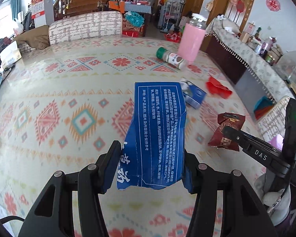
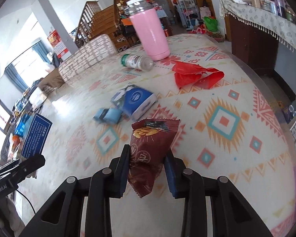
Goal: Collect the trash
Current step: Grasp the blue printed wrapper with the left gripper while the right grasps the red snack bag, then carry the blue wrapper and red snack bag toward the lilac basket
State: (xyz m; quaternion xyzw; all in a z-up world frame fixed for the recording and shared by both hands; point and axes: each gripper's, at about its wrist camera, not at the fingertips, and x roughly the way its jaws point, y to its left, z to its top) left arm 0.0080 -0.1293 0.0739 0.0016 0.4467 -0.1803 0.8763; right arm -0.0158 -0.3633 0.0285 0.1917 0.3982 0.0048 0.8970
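My left gripper (image 1: 151, 158) is shut on a torn blue toothpaste box (image 1: 159, 126) and holds it above the patterned table; the box also shows in the right wrist view (image 2: 36, 136). My right gripper (image 2: 147, 158) is shut on a dark red snack wrapper (image 2: 150, 148), seen too in the left wrist view (image 1: 227, 130). On the table lie a blue tissue pack (image 2: 137, 102), a small light blue item (image 2: 108, 116), a crumpled red plastic bag (image 2: 195, 75) and a fallen green-capped bottle (image 2: 137, 61).
A tall pink tumbler (image 2: 152, 33) stands at the far side of the table (image 2: 227, 158). A padded chair (image 1: 84, 27) is behind the table. A dark sideboard (image 2: 254, 37) with a fringed cloth stands to the right.
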